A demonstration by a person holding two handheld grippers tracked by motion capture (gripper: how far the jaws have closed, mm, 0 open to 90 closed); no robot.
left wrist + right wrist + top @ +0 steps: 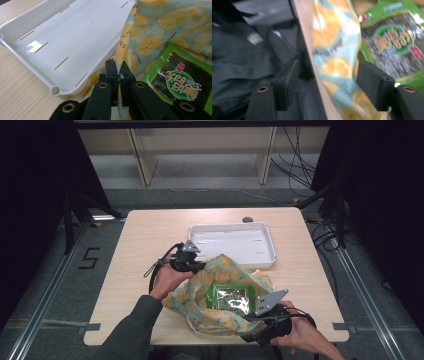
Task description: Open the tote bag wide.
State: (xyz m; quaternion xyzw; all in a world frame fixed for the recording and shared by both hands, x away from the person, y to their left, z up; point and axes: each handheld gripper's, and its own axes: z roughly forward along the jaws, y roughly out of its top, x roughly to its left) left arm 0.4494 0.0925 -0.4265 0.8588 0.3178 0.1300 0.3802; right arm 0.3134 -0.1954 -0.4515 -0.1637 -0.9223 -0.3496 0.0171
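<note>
The lemon-print bag (220, 295) lies on the surface (145, 240), just in front of the white tray (232, 245), mouth open. A green seaweed packet (227, 297) sits inside it. The left tongs (119, 75) are clamped on the bag's rim at the tray side. The right tongs (328, 85) stand apart, with the near rim between them, untouched.

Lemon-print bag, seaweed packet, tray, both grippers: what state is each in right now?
Lemon-print bag: mouth spread open, lying on the table.
Seaweed packet: sealed, lying inside the bag.
White tray: upright, nothing in it.
Left gripper: shut on the bag's edge.
Right gripper: open, bag edge between its jaws, unpinched.
</note>
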